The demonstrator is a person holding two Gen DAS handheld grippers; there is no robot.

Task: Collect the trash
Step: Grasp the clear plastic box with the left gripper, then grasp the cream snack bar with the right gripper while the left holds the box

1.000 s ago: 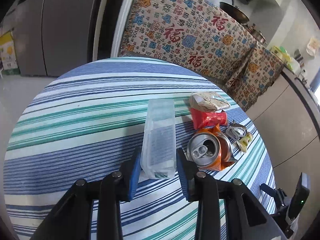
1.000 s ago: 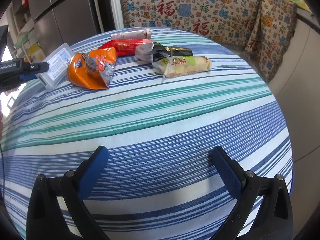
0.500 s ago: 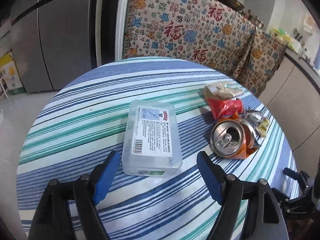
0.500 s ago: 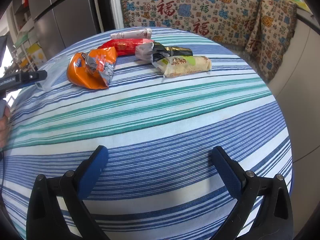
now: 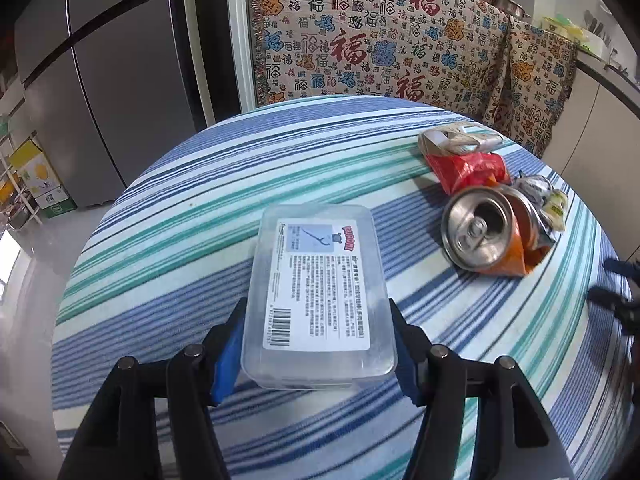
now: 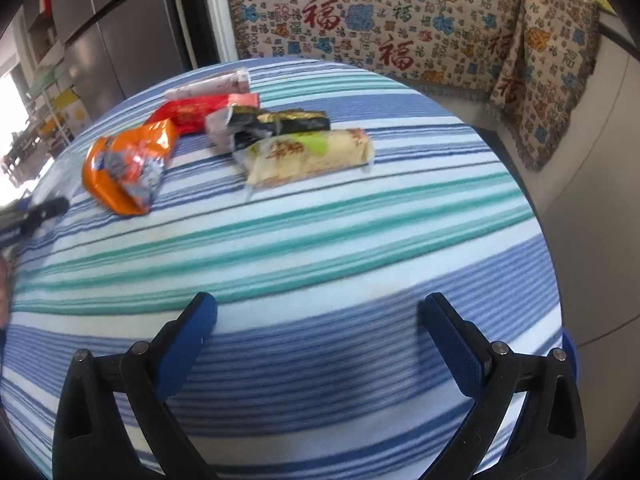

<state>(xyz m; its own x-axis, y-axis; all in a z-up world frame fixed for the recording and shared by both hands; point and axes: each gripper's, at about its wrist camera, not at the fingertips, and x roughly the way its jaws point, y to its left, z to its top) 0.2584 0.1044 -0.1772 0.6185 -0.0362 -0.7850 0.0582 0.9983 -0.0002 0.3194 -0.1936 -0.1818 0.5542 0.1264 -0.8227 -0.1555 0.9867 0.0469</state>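
- While the left gripper clamps its blue pads against both long sides of the clear plastic box, the box sits label-up over the striped tablecloth.
- The right gripper hangs over bare cloth, fingers wide apart, holding nothing.
- The crushed orange can lies right of the box, apart from it.
- Beyond the can lie a red wrapper, a pale packet and a black-and-silver wrapper.
- A yellow snack bar lies nearest the right gripper.
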